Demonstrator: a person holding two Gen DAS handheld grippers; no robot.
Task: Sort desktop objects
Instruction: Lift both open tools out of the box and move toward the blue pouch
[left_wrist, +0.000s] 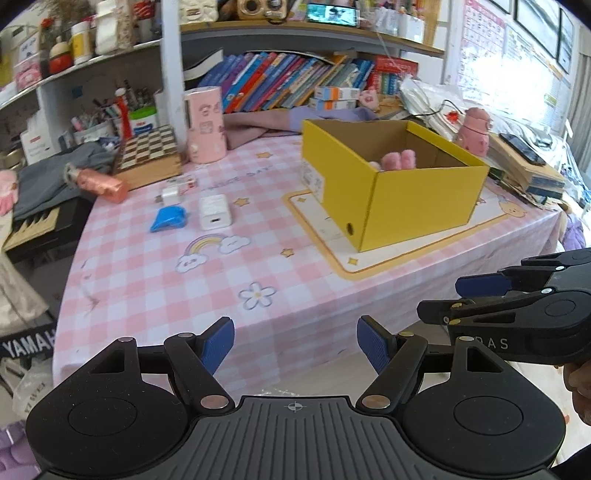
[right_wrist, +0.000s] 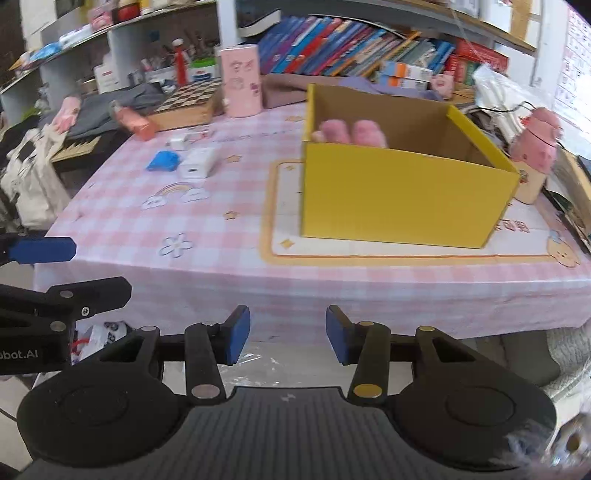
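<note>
Yellow cardboard box (left_wrist: 424, 206) stands open on pink checked tablecloth (left_wrist: 207, 295), right of centre. Inside, 1 pink plush item (left_wrist: 399, 160) shows above the near wall; the rest of the interior is hidden, so I cannot tell what else is in there. Judged: sorting is begun, not finished.

Outstanding on the cloth, left of the box and well apart from it:
- blue item (left_wrist: 169, 218), touching or just beside the white charger (left_wrist: 215, 211)
- small white plug (left_wrist: 170, 195) behind those 2
- pink folded umbrella (left_wrist: 99, 182) at the far left edge, by the chessboard (left_wrist: 151, 149)

Pink canister (left_wrist: 205, 125) and pink bottle (left_wrist: 476, 133) stand upright at the back; whether they count as items to sort, cannot tell.

Tools: left gripper (left_wrist: 295, 341) has its jaws wide apart, nothing between the pads. Right gripper (right_wrist: 288, 336) has its jaws part open, narrower than the left, also empty. Both hang at the near table edge, short of all items.

Judged: at least 3 or 4 loose pcs left to box; next pick likely the blue/white cluster.
</note>
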